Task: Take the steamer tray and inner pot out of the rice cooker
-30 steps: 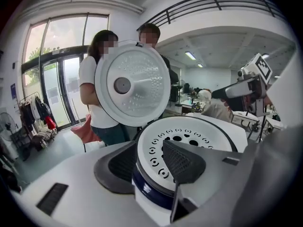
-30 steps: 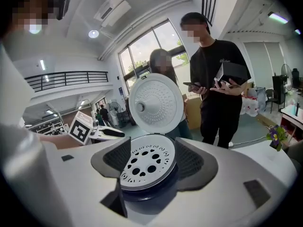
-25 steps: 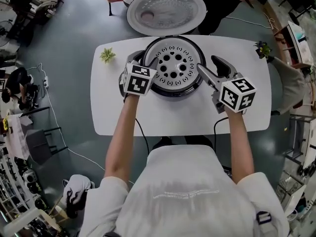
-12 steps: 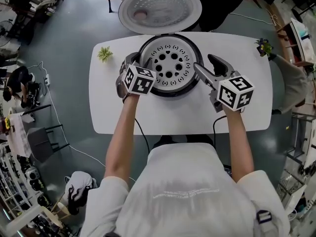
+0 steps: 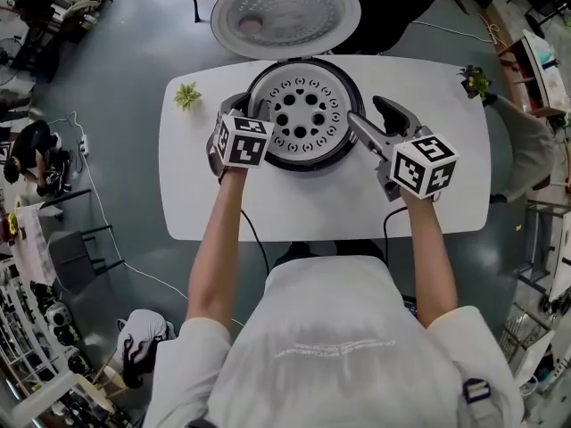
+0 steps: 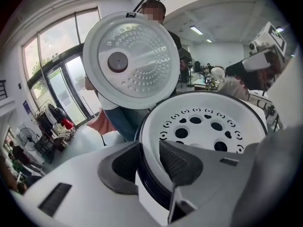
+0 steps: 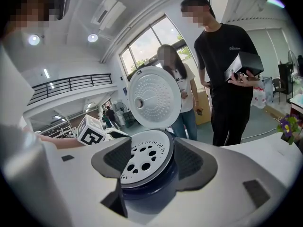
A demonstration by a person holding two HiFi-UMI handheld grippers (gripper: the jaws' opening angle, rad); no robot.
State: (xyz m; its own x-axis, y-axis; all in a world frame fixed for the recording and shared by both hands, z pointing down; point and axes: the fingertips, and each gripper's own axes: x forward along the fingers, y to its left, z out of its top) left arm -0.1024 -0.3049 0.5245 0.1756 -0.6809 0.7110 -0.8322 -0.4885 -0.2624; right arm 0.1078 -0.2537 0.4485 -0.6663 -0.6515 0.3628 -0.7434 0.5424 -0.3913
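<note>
Closing on the left rim of the steamer tray (image 5: 284,98), your left gripper (image 6: 149,161) has just narrowed its jaws, one pad inside and one outside, pinching it. The tray sits in the open rice cooker (image 5: 308,164) on the table (image 5: 303,208). Your right gripper (image 5: 368,119) stays released beside the cooker's right rim, jaws wide

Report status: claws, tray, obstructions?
Left claw just closing, tray rim between jaws, grip unclear. Right claw open at cooker's right edge. Tray seated in cooker; lid up, nothing blocking.
</note>
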